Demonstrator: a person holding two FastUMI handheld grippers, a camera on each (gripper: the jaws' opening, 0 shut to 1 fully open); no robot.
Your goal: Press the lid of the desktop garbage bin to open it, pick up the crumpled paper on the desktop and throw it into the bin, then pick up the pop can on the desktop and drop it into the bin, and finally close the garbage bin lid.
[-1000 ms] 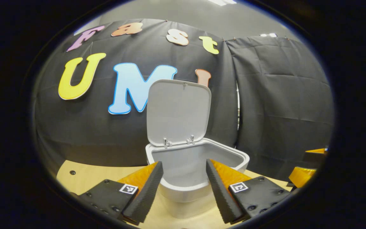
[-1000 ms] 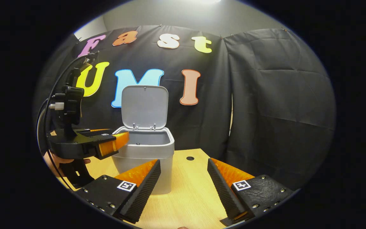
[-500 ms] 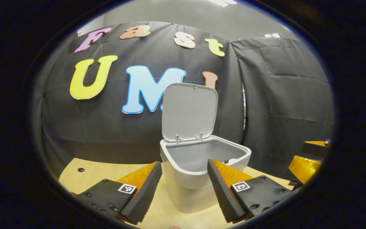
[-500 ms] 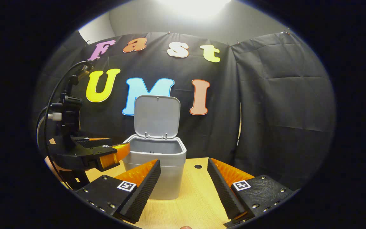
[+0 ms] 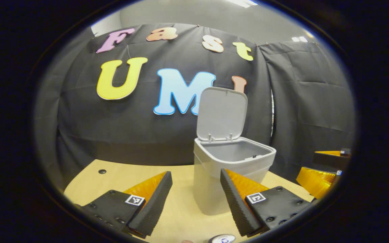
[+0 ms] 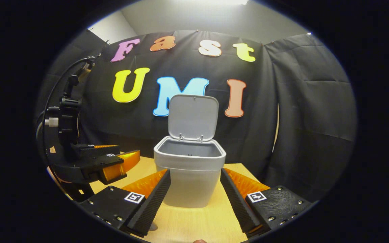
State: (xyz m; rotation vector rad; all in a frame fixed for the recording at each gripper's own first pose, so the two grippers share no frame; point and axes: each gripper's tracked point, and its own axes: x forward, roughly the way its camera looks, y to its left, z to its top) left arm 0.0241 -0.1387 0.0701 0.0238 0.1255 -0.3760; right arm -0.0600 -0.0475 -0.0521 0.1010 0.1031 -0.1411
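The garbage bin point(image 6: 189, 175) stands on the wooden desktop point(image 6: 198, 222) with its lid point(image 6: 193, 116) swung up and leaning back toward the cloth wall, so the mouth is wide open and ready to take rubbish. In the right gripper view the bin sits dead ahead at twelve o'clock, framed between the fingers of the right gripper point(image 6: 194, 195), whose jaws are spread well apart and hold nothing. That hand seems parked low over the desk, near the bin's front without touching it.

The left gripper point(image 5: 194, 199) likewise has its jaws apart and empty. In its own view the bin point(image 5: 230, 175) lies toward one o'clock, slightly off its line, and the open lid point(image 5: 221, 113) rises above it. From the right gripper view the left gripper's body point(image 6: 93, 165) hangs at about nine o'clock, beside the bin and clear of it.

At six o'clock in the left gripper view a round metal top with blue on it peeks in at the very bottom edge: I take it for the pop can point(image 5: 222, 239), just under that hand, though too little shows to be sure. The crumpled paper I cannot place. My guess is the opening step is done and the picking comes next
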